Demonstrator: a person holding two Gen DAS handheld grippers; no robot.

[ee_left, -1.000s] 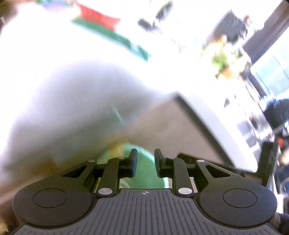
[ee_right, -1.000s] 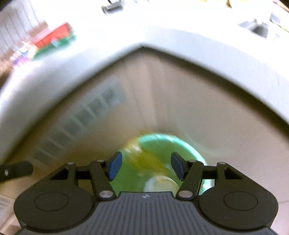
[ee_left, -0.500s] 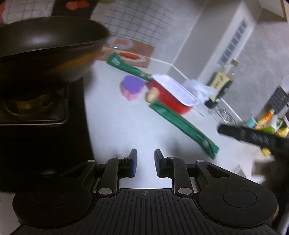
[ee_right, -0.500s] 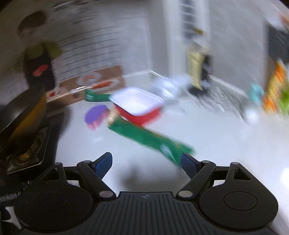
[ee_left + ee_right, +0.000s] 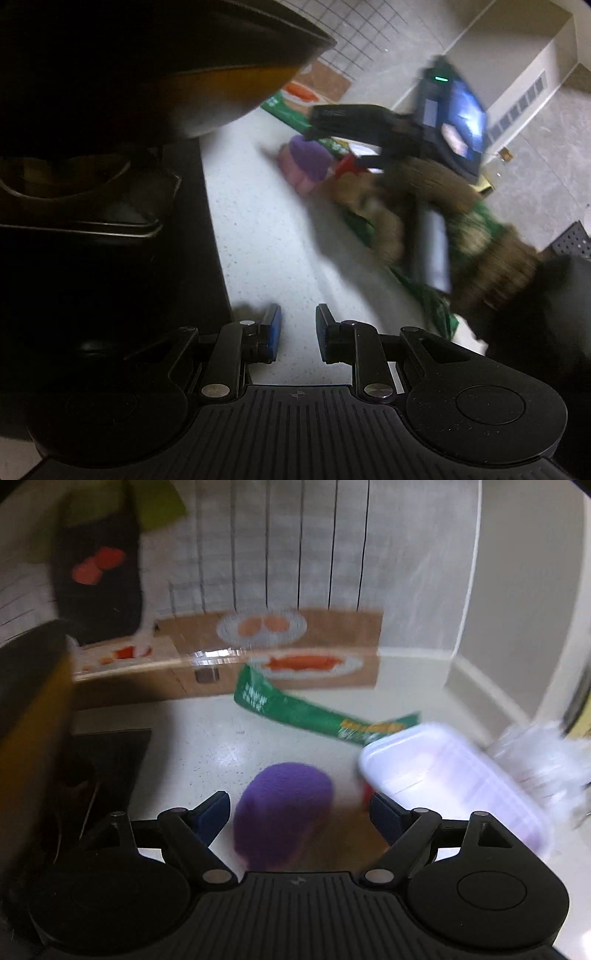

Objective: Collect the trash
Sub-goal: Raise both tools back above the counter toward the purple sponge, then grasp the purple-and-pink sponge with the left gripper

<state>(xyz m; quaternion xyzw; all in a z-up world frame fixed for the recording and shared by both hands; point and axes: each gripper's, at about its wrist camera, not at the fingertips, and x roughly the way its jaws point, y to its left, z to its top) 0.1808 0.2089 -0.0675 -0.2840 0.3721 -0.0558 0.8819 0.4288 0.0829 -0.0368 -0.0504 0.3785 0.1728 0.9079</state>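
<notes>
On the white counter lies a purple-topped pink thing, with a red tray with a white film lid to its right. A green wrapper lies behind them. My right gripper is open wide, and the purple thing sits just ahead between its fingers, untouched. In the left wrist view a gloved hand holds that gripper over the purple thing and a second green wrapper. My left gripper hovers over bare counter, its fingers a narrow gap apart with nothing between them.
A black wok sits on a dark stove to the left of the trash. Crumpled clear plastic lies right of the red tray. A tiled wall with picture cards stands behind the counter.
Both views swung from inside a bin with a green bottom to the counter. The right jaws widened and came up over the purple thing. The left gripper slid closer to the stove.
</notes>
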